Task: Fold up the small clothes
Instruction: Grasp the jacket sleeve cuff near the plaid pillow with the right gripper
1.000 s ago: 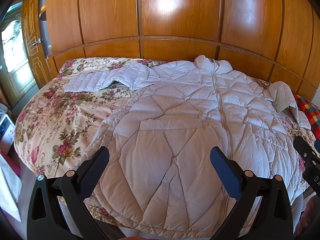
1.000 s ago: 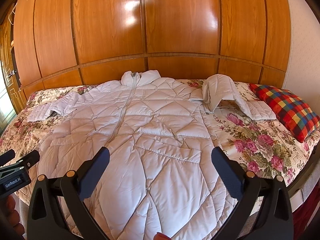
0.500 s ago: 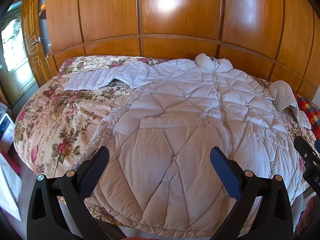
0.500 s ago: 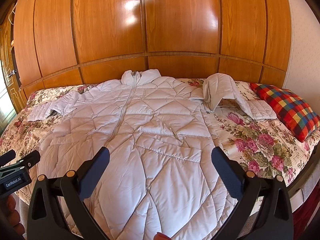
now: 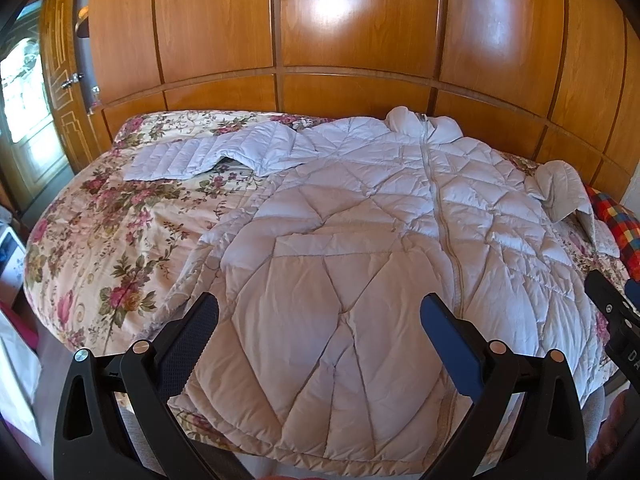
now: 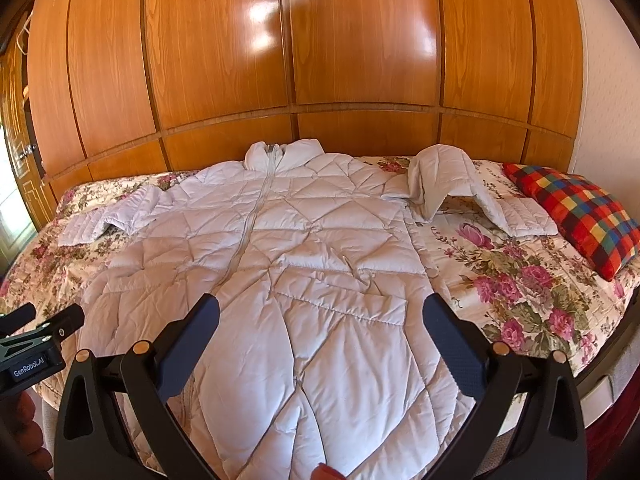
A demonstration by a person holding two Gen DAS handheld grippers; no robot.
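Observation:
A long white quilted puffer jacket point(image 5: 360, 248) lies zipped and face up on the bed, collar toward the headboard; it also shows in the right wrist view point(image 6: 304, 264). Its left sleeve point(image 5: 200, 156) stretches out flat. Its right sleeve point(image 6: 452, 184) is bent and humped up. My left gripper point(image 5: 320, 320) is open and empty above the jacket's lower left part. My right gripper point(image 6: 320, 320) is open and empty above the lower right part. Each gripper's side shows in the other's view, the right gripper point(image 5: 612, 320) and the left gripper point(image 6: 36, 340).
The bed has a floral cover point(image 5: 108, 232). A red checked pillow point(image 6: 580, 212) lies at the right. A wooden panelled wall point(image 6: 320, 40) stands behind the bed. A door point(image 5: 24, 100) is at the far left. White items point(image 5: 16, 360) sit by the bed's left side.
Both views have shifted very slightly; the jacket sits a touch lower in the right view. The jacket and both open grippers are otherwise unchanged.

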